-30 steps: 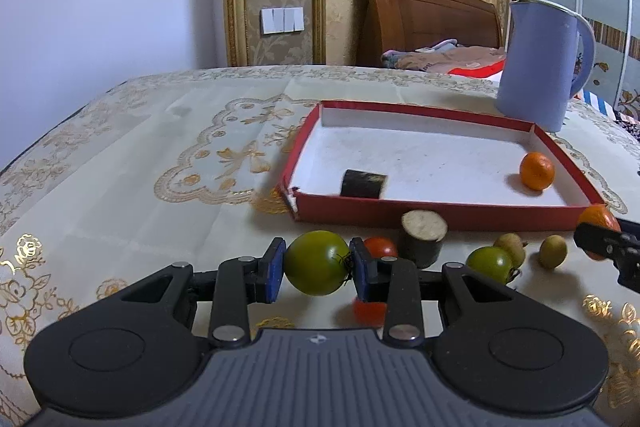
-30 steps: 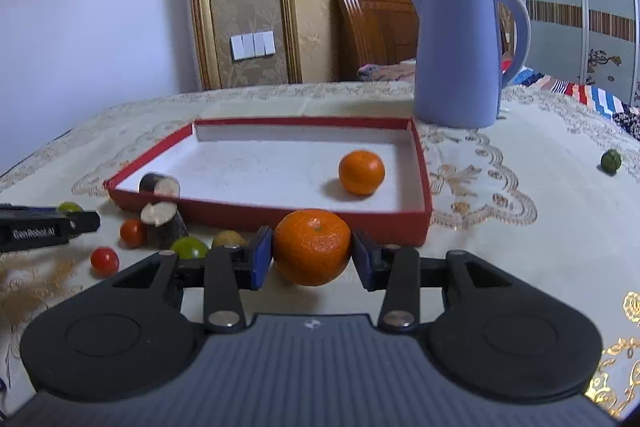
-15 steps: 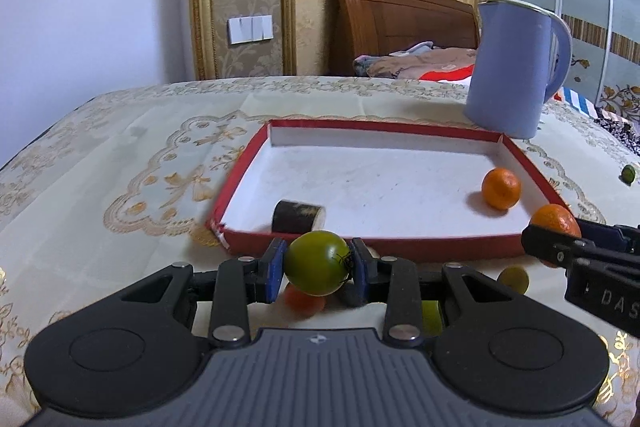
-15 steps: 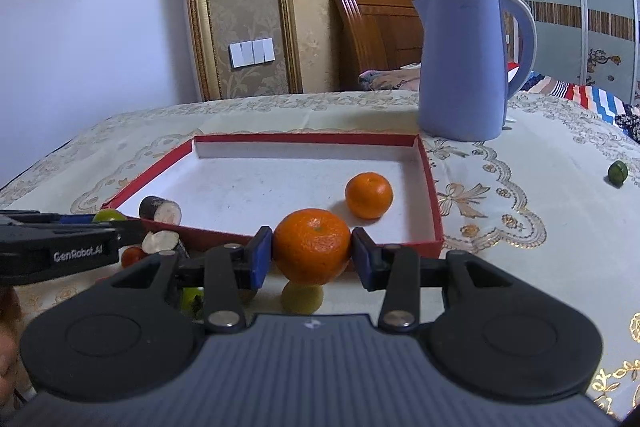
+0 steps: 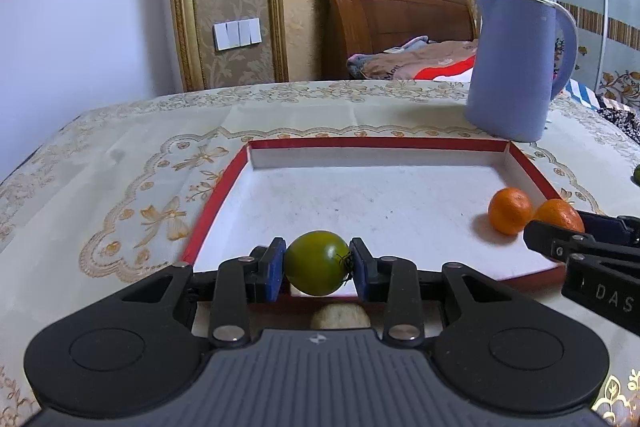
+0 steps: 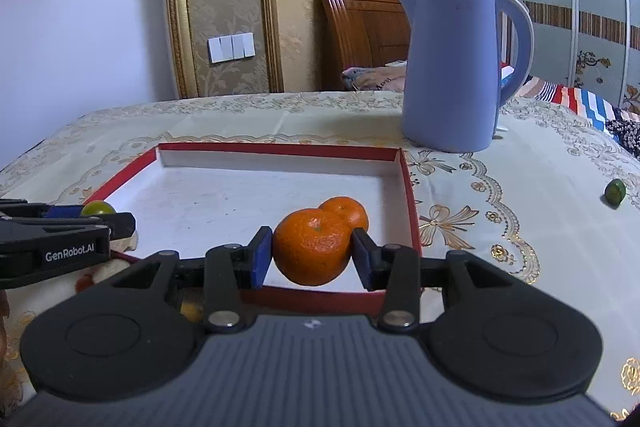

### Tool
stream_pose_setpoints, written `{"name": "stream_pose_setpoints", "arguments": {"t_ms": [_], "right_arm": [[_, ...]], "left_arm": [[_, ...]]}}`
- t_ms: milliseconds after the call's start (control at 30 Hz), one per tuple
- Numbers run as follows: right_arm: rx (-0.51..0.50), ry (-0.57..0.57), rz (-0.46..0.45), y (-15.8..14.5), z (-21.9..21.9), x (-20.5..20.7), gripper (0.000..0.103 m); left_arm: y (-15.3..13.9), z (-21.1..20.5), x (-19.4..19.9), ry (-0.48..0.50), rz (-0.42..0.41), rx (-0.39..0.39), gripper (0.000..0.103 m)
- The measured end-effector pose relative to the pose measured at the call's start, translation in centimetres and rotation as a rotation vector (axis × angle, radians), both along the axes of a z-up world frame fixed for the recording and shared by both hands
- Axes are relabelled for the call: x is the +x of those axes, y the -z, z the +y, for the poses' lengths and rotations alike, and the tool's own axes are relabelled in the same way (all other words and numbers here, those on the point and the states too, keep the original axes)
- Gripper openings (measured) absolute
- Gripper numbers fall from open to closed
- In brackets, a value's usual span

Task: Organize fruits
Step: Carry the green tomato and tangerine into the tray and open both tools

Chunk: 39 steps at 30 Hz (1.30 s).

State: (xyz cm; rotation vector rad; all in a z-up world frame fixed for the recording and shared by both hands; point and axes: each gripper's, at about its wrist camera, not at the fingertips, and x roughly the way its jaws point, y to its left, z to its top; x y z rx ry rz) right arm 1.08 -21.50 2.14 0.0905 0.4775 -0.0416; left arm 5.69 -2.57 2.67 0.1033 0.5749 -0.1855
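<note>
My left gripper [image 5: 317, 263] is shut on a green tomato [image 5: 316, 261] and holds it above the near edge of the red tray [image 5: 216, 203]. My right gripper [image 6: 313, 253] is shut on an orange mandarin [image 6: 310, 247], held over the tray's near right part [image 6: 410, 211]. A second mandarin [image 6: 347, 211] lies in the tray just behind it and also shows in the left wrist view [image 5: 510, 211]. The right gripper shows at the right of the left wrist view [image 5: 560, 233]. The left gripper shows at the left of the right wrist view [image 6: 100, 217].
A blue kettle [image 6: 456, 67] stands behind the tray on the patterned tablecloth. A small green fruit [image 6: 615, 191] lies on the cloth at the far right. A pale cut piece [image 5: 340, 315] lies below my left gripper, partly hidden. A bed stands behind the table.
Both grippers have moved forward and up from the fruits on the cloth to above the tray, each still holding its fruit. The loose fruits have passed out of sight beneath them.
</note>
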Motion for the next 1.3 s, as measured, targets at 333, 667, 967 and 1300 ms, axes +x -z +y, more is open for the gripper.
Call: {"name": "stream_pose_setpoints", "arguments": {"t_ms": [333,667,967,1300], "right_arm": [[-0.026,-0.014,0.053,0.5,0.5,3.2,0.040],[-0.054,-0.019,0.076,1.0,1.4,6.1,0.041],[-0.109,-0.007,0.114,1.7,2.4,9.9,0.040],[-0.097,0.018,0.138,2.2,2.0,11.3,0.040]], "left_arm": [[0.8,-0.9,4.0,0.007,0.062,0.002,0.034],[2.0,-1.3,7.6,-0.046,0.109,0.030,0.034],[2.5,-0.4,9.8,-0.107,0.129,0.026,0.034],[2.6,-0.3,10.1,-0.101,0.117,0.021,0.034]]}}
